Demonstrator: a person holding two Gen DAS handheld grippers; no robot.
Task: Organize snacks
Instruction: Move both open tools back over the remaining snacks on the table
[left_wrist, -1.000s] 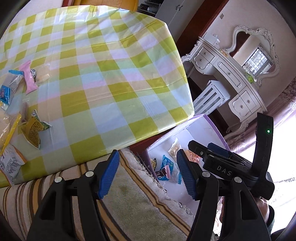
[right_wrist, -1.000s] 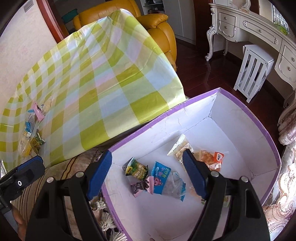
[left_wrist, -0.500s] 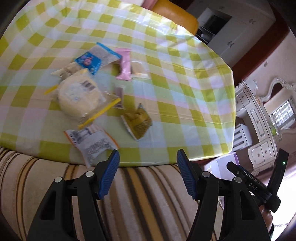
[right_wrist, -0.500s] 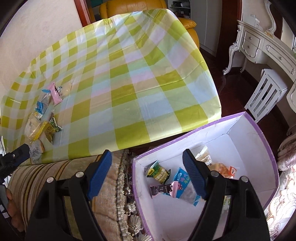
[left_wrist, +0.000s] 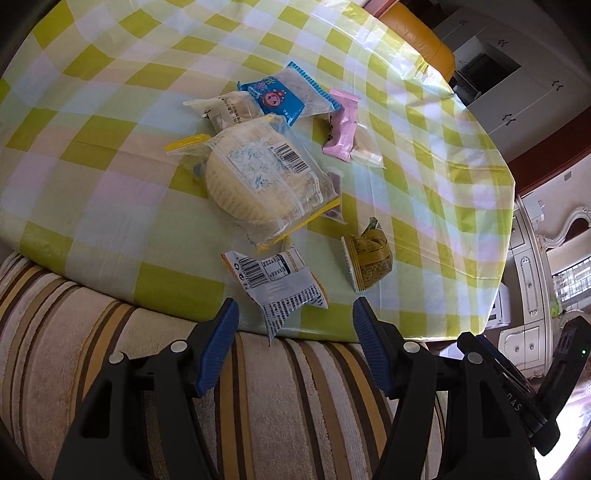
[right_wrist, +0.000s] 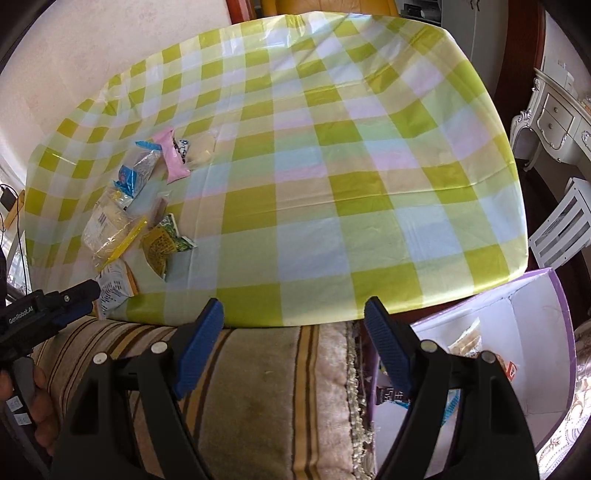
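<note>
Several snack packets lie in a cluster on the green-checked tablecloth (left_wrist: 110, 110): a clear bag with a round pale cake (left_wrist: 258, 177), a white and orange packet (left_wrist: 280, 284) at the near edge, a yellow-green packet (left_wrist: 369, 258), a pink packet (left_wrist: 341, 125) and a blue packet (left_wrist: 280, 96). My left gripper (left_wrist: 293, 314) hangs open just short of the white and orange packet, nothing between its fingers. My right gripper (right_wrist: 293, 314) is open and empty over the striped cushion (right_wrist: 258, 387). A purple-rimmed white box (right_wrist: 546, 369) with several snacks in it stands at lower right.
The table's near edge meets the striped cushion (left_wrist: 110, 369). A white dresser (right_wrist: 554, 110) and a white stool (right_wrist: 557, 229) stand to the right, an orange armchair (left_wrist: 417, 40) beyond the table. A hand (right_wrist: 37, 406) holds the left gripper at the far left.
The left gripper swung from over the box and table corner to the snack cluster, which now fills its view. The right gripper moved off the box toward the table edge. Both stayed open.
</note>
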